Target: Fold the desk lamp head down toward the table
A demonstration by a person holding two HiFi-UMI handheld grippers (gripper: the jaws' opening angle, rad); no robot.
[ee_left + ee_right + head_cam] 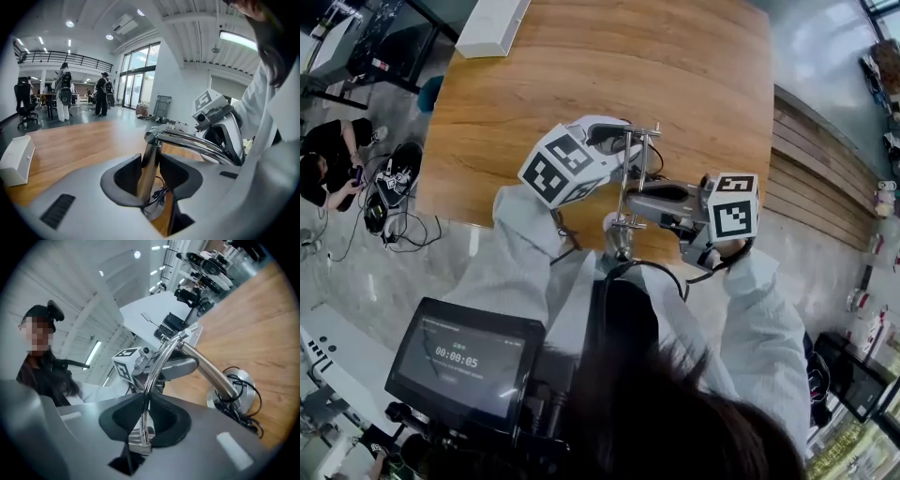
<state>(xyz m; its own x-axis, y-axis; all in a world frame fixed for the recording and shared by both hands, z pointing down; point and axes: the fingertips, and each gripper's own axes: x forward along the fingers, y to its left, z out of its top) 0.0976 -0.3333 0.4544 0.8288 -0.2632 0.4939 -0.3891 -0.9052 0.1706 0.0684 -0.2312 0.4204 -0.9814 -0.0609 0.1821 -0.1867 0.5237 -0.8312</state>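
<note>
My right tool [143,395] is closed narrow on the thin lamp arm [156,367]. My left tool [150,159] stands wide, with the lamp post [148,176] between its jaws.

Soft, even indoor light; strong fisheye bending at edges.

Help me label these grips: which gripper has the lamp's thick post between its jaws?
The left gripper: the thick post stands between its jaws. The right gripper pinches the thin rods instead.
</note>
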